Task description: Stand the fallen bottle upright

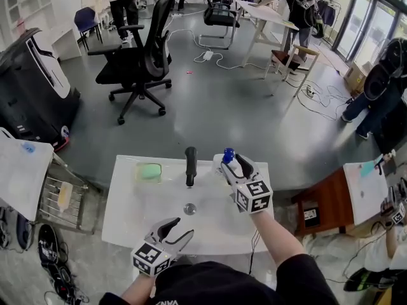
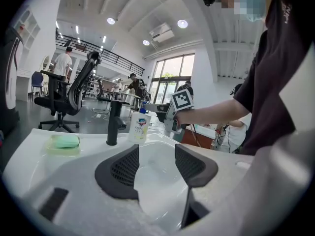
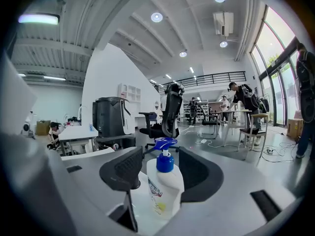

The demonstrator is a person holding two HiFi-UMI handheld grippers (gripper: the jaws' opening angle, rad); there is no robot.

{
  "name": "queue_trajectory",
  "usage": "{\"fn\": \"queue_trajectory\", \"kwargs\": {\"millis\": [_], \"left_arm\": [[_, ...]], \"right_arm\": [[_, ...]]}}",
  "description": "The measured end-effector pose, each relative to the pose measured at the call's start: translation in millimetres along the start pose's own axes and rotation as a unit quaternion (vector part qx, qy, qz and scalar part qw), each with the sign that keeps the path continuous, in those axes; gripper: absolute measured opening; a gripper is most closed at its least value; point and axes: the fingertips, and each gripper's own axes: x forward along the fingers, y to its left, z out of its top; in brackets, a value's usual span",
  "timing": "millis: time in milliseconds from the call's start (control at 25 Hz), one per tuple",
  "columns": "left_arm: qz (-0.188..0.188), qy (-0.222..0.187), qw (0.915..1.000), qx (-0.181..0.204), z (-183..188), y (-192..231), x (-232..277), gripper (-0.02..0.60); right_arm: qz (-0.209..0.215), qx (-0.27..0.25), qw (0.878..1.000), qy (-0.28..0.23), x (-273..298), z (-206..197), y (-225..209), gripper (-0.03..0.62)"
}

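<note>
A white pump bottle (image 1: 228, 153) with a blue top stands upright on the sink's (image 1: 127, 221) back right corner, right of the black faucet (image 1: 190, 165). My right gripper (image 1: 234, 165) reaches around it, jaws wide. In the right gripper view the bottle (image 3: 165, 188) stands between the pads of the right gripper (image 3: 160, 162) without being squeezed, and the left gripper view shows the bottle (image 2: 139, 127) upright too. My left gripper (image 1: 182, 229) hovers open over the sink's front edge, and in its own view the left gripper (image 2: 156, 163) holds nothing.
A green soap bar (image 1: 150, 171) lies in a dish left of the faucet. The drain (image 1: 189, 208) sits mid-basin. Behind the table stand an office chair (image 1: 143, 56) and a black machine (image 1: 32, 81). A wire cart (image 1: 63, 202) is left, a brown cabinet (image 1: 318, 202) right.
</note>
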Motion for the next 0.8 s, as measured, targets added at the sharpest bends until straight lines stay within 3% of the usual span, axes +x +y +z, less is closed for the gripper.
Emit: {"fn": "queue_trajectory", "kwargs": {"millis": [200,640,800], "left_arm": [[0.017,-0.012,0.9998,0.0,5.6,-0.6,-5.4,0.236],[0.049,-0.038,0.9977,0.027,18.9,-25.7,-18.4,0.21],[0.061,-0.049,0.9964,0.032,20.0,-41.8,-29.0,0.167]], "right_arm": [[-0.002,0.011,1.0,-0.012,-25.8,5.1,6.1,0.208],[0.009,0.05,0.997,-0.052,-102.3,7.7,33.3,0.021],[0.014,0.066,0.996,-0.061,-134.3,4.6,43.9,0.005]]}}
